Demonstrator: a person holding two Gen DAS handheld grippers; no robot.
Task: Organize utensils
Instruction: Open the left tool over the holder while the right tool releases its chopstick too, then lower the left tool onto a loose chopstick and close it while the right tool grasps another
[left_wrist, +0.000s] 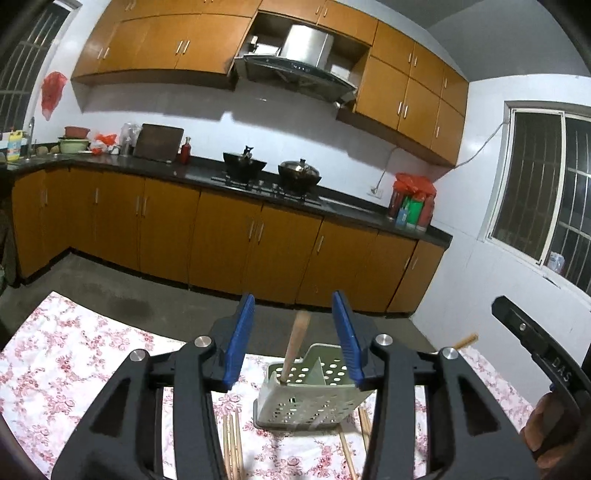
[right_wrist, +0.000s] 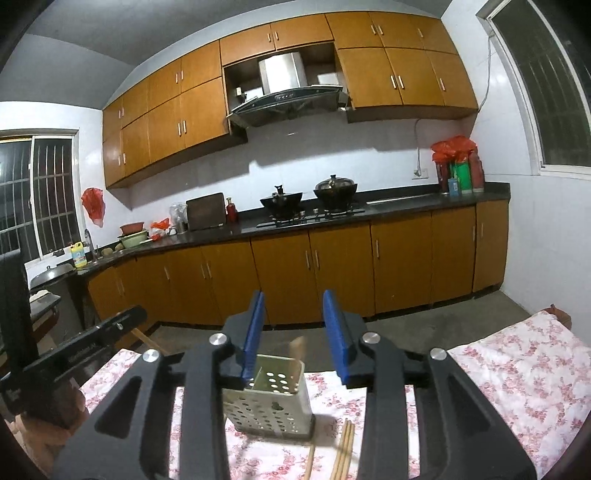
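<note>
A pale green perforated utensil holder (left_wrist: 308, 397) stands on the floral tablecloth (left_wrist: 66, 354), with one wooden utensil handle (left_wrist: 294, 345) sticking up from its left compartment. My left gripper (left_wrist: 293, 325) is open and empty, above and just behind the holder. Loose wooden chopsticks (left_wrist: 232, 443) lie on the cloth to the holder's left, and more (left_wrist: 364, 424) to its right. In the right wrist view the holder (right_wrist: 273, 400) sits below my open, empty right gripper (right_wrist: 293, 317), with chopsticks (right_wrist: 345, 448) on the cloth in front. The handle there (right_wrist: 296, 347) is blurred.
The right gripper's body (left_wrist: 535, 354) shows at the right edge of the left view; the left gripper's body (right_wrist: 85, 343) at the left of the right view. Beyond the table is bare concrete floor, then orange kitchen cabinets (left_wrist: 221, 229) and a stove with pots (left_wrist: 273, 171).
</note>
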